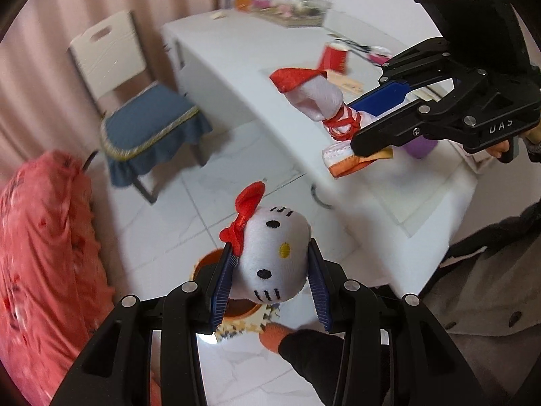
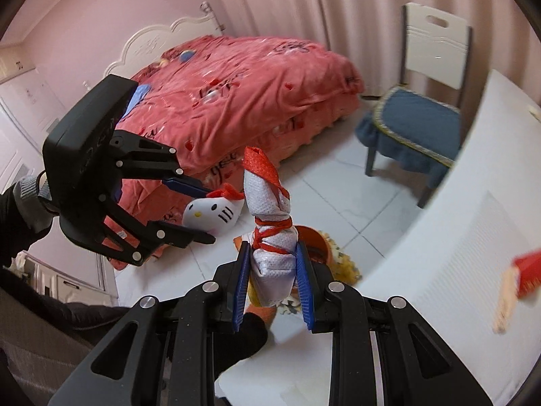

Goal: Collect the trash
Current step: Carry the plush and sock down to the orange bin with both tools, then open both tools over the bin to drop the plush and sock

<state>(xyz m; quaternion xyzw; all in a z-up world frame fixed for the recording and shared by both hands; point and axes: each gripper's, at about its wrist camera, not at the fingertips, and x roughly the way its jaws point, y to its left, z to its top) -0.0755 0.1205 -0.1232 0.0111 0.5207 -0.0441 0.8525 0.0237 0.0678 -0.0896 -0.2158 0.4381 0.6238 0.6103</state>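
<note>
Filling the room's left side in the right wrist view, a bed (image 2: 243,91) under a coral-pink printed quilt stands against a pink wall, its white scalloped headboard (image 2: 159,44) at the far end; this bed serves as the landmark. Pale pink curtains (image 2: 338,6) hang behind its foot end, and the floor (image 2: 341,199) beside it is white marble-look tile. Just past the foot of the bed stands a white chair (image 2: 432,54) with a blue gold-trimmed seat cover. Farther from the bed than the chair runs a white table (image 1: 236,67), its far end cluttered with blurred items and a red cup (image 1: 334,55) nearer the middle. On the floor between bed and table sits an orange bin (image 2: 312,240) on a patterned mat, largely hidden behind the grippers. The left gripper (image 1: 272,267) is clamped on a white cat-face plush head (image 1: 274,260) with a red bow, held above that bin near the side of the bed. The right gripper (image 2: 272,270) pinches a white cloth bundle (image 2: 270,233) bound with red string and red-tipped, also held over the bin, on the side away from the bed. A dark-sleeved, gloved hand (image 2: 23,213) holds the left gripper's handle.
</note>
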